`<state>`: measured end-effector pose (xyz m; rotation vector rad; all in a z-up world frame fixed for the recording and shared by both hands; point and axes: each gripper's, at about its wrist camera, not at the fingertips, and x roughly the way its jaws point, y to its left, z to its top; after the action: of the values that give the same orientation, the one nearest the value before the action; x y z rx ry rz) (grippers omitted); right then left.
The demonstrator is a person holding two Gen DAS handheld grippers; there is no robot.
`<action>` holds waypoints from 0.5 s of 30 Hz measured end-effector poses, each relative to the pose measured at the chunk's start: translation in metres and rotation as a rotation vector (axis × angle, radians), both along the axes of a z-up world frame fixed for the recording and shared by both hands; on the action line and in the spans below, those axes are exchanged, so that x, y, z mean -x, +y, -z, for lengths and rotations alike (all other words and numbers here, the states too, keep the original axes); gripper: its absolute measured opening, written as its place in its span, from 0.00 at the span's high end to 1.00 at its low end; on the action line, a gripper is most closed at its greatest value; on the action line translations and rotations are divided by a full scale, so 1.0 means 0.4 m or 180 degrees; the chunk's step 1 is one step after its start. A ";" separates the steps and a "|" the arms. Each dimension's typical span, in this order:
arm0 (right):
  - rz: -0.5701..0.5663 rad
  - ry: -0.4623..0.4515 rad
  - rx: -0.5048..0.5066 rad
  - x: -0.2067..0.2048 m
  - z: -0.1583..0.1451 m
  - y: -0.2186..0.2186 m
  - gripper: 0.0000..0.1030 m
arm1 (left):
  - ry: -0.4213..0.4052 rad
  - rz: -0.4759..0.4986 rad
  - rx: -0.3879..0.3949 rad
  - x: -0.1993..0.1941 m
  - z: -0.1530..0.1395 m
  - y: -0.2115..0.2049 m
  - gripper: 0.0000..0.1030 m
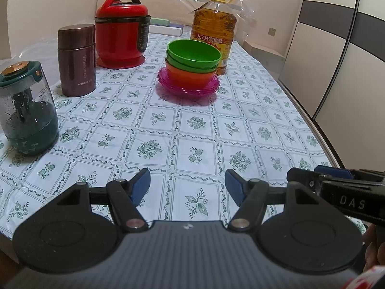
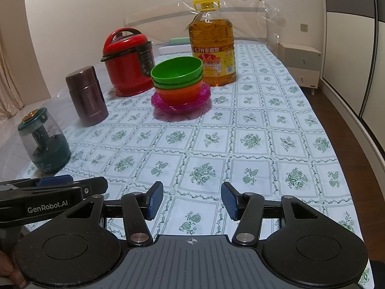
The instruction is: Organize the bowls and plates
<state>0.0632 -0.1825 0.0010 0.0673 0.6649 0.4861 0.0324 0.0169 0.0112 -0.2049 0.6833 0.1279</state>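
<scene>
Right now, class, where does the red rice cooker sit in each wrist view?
Left wrist: red rice cooker upper left, behind the maroon flask.
Right wrist: red rice cooker upper left of centre, left of the bowl stack.
Shared landmark: oil bottle.

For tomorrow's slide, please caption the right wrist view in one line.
Open right gripper hovers over a floral tablecloth, facing green bowls nested in an orange bowl on pink plates.
</scene>
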 end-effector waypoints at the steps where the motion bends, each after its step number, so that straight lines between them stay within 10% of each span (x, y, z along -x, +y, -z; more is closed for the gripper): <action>1: -0.0001 0.0000 0.0002 0.001 0.000 0.000 0.48 | 0.0003 0.0000 -0.0002 -0.001 0.001 0.001 0.36; 15: 0.0003 0.0031 0.0000 -0.010 0.009 0.003 0.48 | 0.0036 -0.0001 -0.0013 -0.009 0.009 0.006 0.36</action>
<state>0.0670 -0.1813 -0.0027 0.0699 0.6743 0.4852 0.0358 0.0192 0.0077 -0.2006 0.6943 0.1309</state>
